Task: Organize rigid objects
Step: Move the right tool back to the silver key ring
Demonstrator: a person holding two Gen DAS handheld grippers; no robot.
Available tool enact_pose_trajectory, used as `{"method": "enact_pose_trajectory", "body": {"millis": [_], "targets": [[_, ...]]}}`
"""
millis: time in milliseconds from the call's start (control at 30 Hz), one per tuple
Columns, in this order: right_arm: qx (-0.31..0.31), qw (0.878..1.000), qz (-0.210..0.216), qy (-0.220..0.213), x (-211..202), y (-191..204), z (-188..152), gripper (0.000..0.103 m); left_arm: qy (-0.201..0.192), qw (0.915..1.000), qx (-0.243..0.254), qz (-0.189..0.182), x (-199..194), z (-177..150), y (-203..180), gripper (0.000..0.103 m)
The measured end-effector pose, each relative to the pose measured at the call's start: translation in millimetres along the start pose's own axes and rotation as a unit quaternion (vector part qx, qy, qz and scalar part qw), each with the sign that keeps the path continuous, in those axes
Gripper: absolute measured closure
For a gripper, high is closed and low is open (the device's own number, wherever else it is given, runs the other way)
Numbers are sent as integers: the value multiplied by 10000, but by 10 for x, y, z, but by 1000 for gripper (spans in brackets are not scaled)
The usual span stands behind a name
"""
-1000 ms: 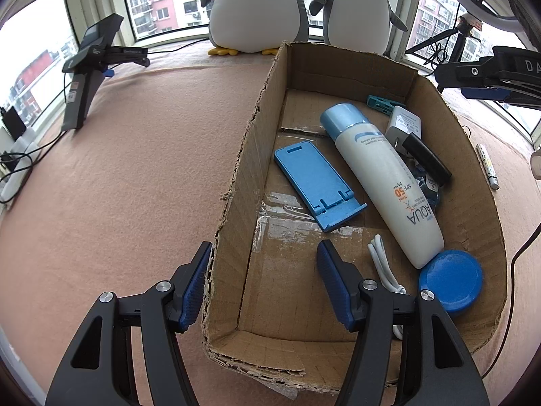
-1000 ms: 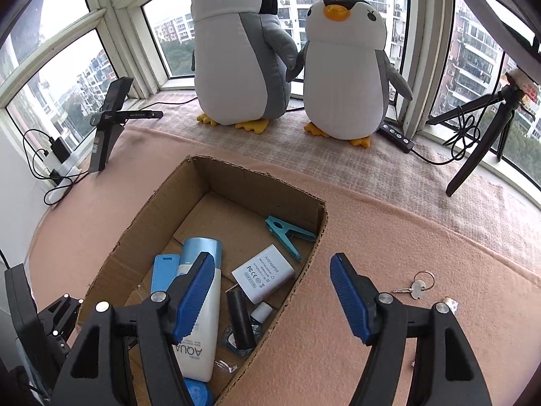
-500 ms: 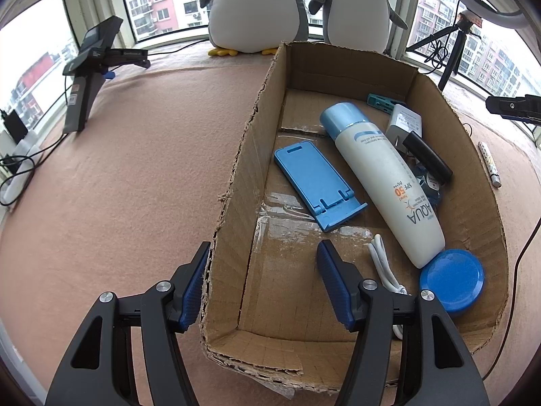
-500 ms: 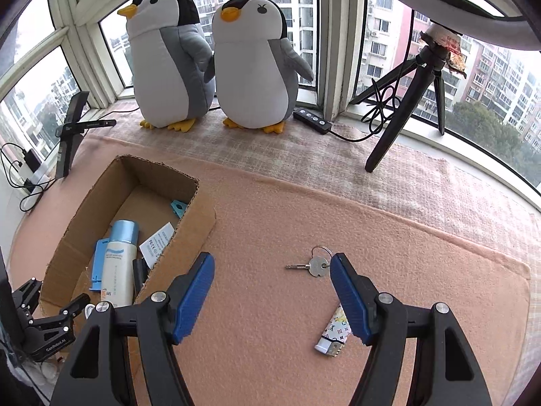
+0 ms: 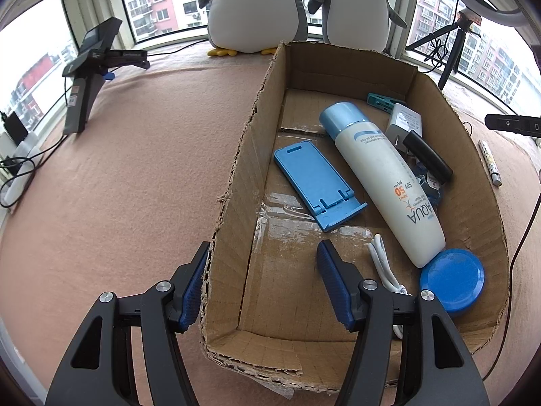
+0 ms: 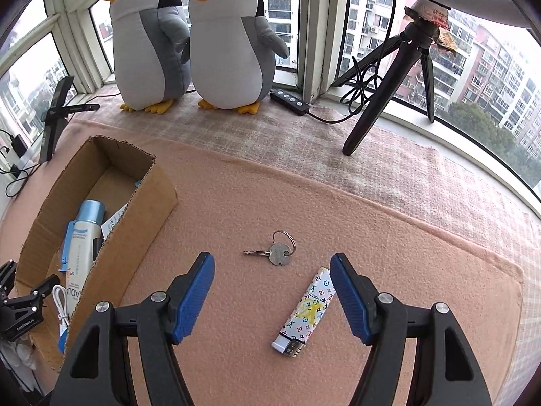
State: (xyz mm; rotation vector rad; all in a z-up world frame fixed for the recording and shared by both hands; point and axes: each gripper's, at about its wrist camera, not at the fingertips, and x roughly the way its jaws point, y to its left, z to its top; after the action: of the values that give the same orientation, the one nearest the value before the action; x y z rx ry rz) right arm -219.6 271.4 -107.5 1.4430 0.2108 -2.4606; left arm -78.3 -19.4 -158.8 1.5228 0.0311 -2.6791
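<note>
My left gripper (image 5: 263,280) is open and straddles the near left wall of the cardboard box (image 5: 233,176): one finger is outside against the wall, the other inside. The box holds a sunscreen bottle (image 5: 382,179), a blue phone stand (image 5: 314,182), a blue lid (image 5: 451,280), a white cable (image 5: 385,270), a charger (image 5: 405,121) and a teal clip (image 5: 380,99). My right gripper (image 6: 272,296) hangs open over the pink blanket right of the box (image 6: 135,237). A patterned lighter (image 6: 309,311) lies between its fingers, nearer the right one. A key on a ring (image 6: 275,254) lies just ahead of them.
Two plush penguins (image 6: 230,44) stand at the window sill behind the blanket. A black tripod (image 6: 389,77) and a power strip (image 6: 289,101) are at the back right. A black stand with cables (image 5: 88,74) is left of the box.
My right gripper has swung right, away from above the box, and now hangs over the key and lighter. The left gripper and the box have not moved.
</note>
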Motion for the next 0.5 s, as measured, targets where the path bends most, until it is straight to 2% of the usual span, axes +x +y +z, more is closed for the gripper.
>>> {"method": "enact_pose_trajectory", "body": {"millis": [133, 200, 267, 367, 500], "targets": [[-166, 9998, 32, 60, 73, -2, -10, 38, 2, 10000, 0, 2, 1, 1, 4, 41], [-244, 9997, 24, 94, 123, -8, -11, 43, 0, 10000, 4, 3, 1, 0, 4, 41], [-277, 9995, 30, 167, 191, -30, -9, 53, 1, 10000, -1, 3, 0, 0, -3, 41], [-249, 9994, 80, 231, 276, -71, -12, 60, -2, 10000, -3, 18, 2, -1, 1, 39], [-132, 9994, 165, 288, 370, -147, -6, 63, -4, 10000, -6, 31, 8, -14, 5, 38]]}}
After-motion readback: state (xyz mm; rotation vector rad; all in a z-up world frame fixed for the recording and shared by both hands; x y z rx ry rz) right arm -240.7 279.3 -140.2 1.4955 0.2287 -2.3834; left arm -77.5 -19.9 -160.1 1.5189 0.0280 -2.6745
